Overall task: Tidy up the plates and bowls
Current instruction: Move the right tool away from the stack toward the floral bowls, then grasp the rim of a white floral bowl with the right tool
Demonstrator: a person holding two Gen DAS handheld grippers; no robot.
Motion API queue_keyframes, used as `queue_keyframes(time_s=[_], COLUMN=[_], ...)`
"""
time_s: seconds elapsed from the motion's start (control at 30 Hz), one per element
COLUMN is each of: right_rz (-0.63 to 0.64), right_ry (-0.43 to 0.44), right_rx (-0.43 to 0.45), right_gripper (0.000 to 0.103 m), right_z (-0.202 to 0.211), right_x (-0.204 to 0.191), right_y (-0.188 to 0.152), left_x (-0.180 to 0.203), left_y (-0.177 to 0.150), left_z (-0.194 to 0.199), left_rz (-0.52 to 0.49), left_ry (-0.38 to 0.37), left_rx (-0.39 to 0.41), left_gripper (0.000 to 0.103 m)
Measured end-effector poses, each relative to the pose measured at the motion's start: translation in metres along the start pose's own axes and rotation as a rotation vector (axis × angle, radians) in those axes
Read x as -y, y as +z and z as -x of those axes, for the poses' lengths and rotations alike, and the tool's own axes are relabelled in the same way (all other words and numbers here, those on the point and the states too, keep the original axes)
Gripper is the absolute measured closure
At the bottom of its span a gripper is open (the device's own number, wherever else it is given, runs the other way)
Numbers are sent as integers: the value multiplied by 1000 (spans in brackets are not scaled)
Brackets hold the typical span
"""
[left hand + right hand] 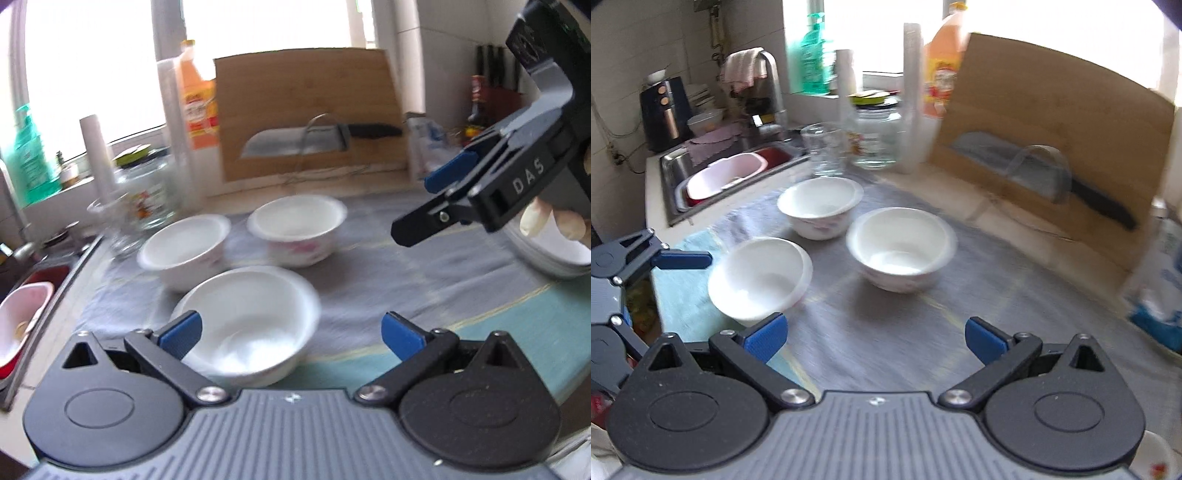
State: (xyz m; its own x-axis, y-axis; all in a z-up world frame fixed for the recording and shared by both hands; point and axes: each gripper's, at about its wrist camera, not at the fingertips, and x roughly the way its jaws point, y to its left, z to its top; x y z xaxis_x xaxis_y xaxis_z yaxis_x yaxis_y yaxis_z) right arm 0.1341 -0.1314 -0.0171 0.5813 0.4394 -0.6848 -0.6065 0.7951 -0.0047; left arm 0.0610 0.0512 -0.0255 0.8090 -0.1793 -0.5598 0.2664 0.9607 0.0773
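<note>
Bowls: three white ones on your grey cloth (886, 332); nearest bowl (247, 325) just ahead of your left gripper (291, 332).
Left gripper: fingers spread, empty.
Right gripper (875, 338): fingers spread, empty, flowered bowl (901, 249) ahead.

Both views motion-smeared: floral print on the far bowls (297, 230) unreadable. Stack of plates (550, 254) cut by the left view's right edge, partly behind my right gripper (424, 206). Orange bottle (942, 70) label illegible. Blue-white bag (1161, 284) clipped at the frame edge.
</note>
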Motion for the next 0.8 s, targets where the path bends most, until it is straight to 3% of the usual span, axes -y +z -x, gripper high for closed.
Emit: queue_keyframes(time_s=[0.33,0.7,0.8], right_rz=[3,9,13], right_ry=[66,117,121], right_rx=[-71,-106,-117], right_gripper=[0,1,8], right_z=[-63,-93,-98], right_x=[-55,-68,-65], right_y=[19,31,34], left_x=[-39,-38,-36], left_y=[-30,-36,-36], left_z=[-17,-31,-31], left_rz=[-15,-18,-27], left_ry=[-33,-74,-89], left_rx=[-2,21,22], left_gripper=[1,1,5])
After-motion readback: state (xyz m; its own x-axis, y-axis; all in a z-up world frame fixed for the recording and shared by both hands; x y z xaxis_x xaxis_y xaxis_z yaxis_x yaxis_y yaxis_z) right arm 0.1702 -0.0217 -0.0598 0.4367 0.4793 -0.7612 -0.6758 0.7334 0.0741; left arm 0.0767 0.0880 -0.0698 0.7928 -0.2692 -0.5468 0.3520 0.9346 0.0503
